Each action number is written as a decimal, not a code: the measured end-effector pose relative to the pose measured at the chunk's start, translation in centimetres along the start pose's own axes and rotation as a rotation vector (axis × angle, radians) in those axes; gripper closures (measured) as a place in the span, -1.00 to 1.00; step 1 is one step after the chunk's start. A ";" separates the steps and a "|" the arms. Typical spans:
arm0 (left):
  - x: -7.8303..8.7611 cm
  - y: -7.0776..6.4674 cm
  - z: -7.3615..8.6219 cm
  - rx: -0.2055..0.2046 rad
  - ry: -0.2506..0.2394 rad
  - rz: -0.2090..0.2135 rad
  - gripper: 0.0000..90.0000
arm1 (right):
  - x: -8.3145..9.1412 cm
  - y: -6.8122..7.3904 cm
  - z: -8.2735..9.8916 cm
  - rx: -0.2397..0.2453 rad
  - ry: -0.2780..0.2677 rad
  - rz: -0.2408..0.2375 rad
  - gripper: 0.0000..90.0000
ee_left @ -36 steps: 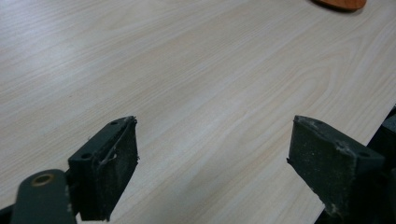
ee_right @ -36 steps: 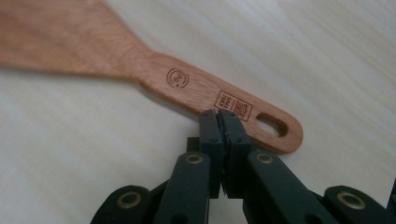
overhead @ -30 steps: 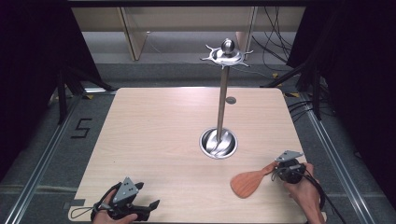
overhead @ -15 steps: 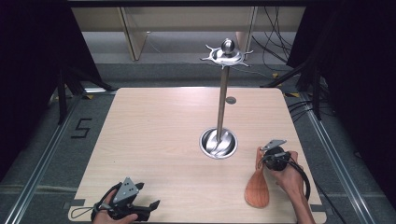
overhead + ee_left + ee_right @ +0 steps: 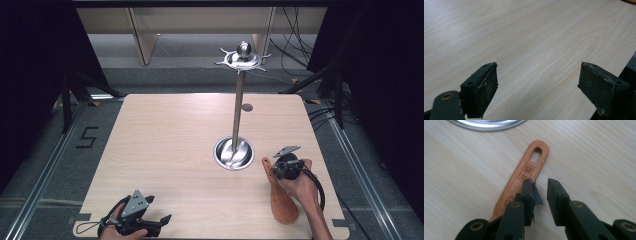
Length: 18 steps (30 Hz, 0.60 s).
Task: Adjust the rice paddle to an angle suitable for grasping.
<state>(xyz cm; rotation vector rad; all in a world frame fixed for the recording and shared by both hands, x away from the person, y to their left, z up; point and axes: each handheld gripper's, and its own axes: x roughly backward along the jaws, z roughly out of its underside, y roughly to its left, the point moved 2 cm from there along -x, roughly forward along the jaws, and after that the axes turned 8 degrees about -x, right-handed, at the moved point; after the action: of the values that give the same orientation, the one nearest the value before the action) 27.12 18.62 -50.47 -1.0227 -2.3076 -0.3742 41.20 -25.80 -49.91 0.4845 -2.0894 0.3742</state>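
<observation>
Pale wood table (image 5: 175, 150), reddish-brown wooden spatula (image 5: 524, 175) flat, slotted handle, engraved logo

The high view looks forward and down from above the counter's (image 5: 165, 145) near edge, taking in its whole top. The left gripper view sits low near the near left corner, facing across bare wood. The right gripper view hangs close above the wooden spatula (image 5: 522, 180) near the right edge, shared with the high view.
</observation>
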 end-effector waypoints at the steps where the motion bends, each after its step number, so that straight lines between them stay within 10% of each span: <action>1: 0.0 0.0 0.0 -0.001 0.001 0.000 -0.66 | 0.3 0.1 -0.1 -0.007 0.014 -0.013 0.60; 18: 0.0 0.0 0.1 0.013 0.009 -0.002 -0.66 | 0.2 1.4 -0.4 -0.140 0.094 -0.120 0.27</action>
<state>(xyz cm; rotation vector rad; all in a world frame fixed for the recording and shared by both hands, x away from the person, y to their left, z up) 27.04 18.64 -50.50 -1.0111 -2.3000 -0.3635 40.78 -24.42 -49.66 0.4966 -1.9687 0.1757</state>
